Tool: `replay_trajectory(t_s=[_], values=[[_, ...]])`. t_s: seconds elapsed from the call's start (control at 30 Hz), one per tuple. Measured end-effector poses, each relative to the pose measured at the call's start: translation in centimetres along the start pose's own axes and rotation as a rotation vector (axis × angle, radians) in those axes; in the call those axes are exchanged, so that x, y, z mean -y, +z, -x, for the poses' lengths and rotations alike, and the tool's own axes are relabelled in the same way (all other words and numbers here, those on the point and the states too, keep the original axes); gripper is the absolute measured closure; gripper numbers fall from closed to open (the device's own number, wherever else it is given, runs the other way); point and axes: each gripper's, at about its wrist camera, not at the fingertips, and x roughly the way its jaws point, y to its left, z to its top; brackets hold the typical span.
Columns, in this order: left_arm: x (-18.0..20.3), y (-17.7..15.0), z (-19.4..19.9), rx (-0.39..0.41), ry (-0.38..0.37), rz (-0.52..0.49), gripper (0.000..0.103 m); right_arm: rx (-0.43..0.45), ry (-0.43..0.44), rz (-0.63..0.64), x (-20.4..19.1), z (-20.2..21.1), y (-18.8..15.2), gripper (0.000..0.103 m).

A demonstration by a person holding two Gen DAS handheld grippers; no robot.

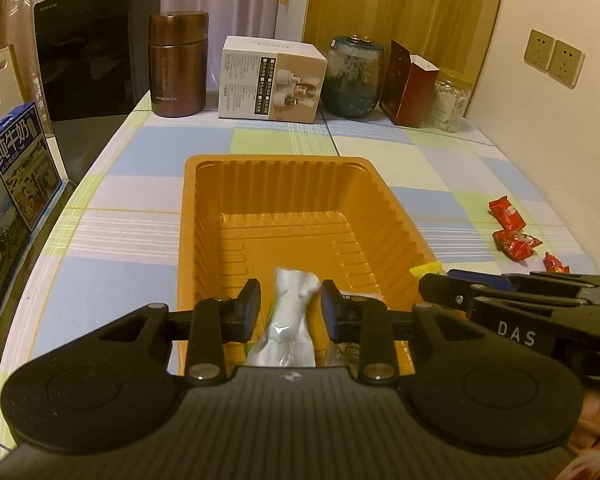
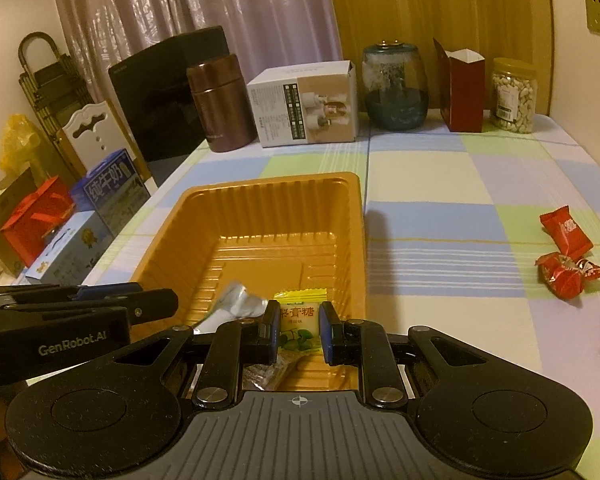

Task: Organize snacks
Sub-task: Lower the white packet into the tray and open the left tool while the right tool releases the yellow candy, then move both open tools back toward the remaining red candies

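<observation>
I'm holding a white packet (image 1: 290, 312) loosely between the left gripper's (image 1: 290, 304) part-open jaws and a yellow candy (image 2: 299, 320) in the right gripper (image 2: 299, 326), both over the orange tray's (image 2: 260, 208) near end. Red candies (image 2: 566, 252) are waiting on the tablecloth (image 2: 440, 184) at far right, so much is left.

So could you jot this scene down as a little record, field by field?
table: checked cloth
tray: orange, mid-table
left gripper: over tray, either side of a white packet; contact unclear
right gripper: over tray, around a yellow candy; contact unclear
still outside tray: red candies to the right
back row: flask, white box, glass jar, red box, nut jar
</observation>
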Motion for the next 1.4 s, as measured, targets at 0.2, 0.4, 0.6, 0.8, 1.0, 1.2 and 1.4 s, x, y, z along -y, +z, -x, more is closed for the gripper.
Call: replay_trajectory(t_s=[0.2,0.4,0.6,0.8,1.0,1.2,1.4], values=[[-0.2,-0.1,0.5,0.001,0.005,0.005,0.074,0.002,0.005,0.003,-0.3,0.1,0.0,0.082],[-0.5,-0.1,0.9,0.005,0.008,0.006,0.074,0.005,0.008,0.005,-0.7,0.1,0.1,0.082],[-0.6,-0.2,1.1,0.006,0.014,0.011,0.074,0.016,0.030,0.021,-0.9,0.1,0.2,0.072],[-0.4,-0.4,1.3,0.003,0.011,0.010,0.074,0.035,0.018,0.008,-0.6,0.9,0.1,0.051],[0.5,-0.4,2.3,0.012,0.001,0.008,0.072,0.046,-0.010,-0.004,0.3,2.5,0.1,0.051],[2.2,-0.2,3.7,0.027,-0.027,-0.002,0.071,0.062,-0.060,-0.029,1.7,5.3,-0.3,0.051],[4.6,-0.2,4.9,0.040,-0.064,-0.022,0.069,0.075,-0.108,-0.059,3.3,8.1,-0.8,0.051]])
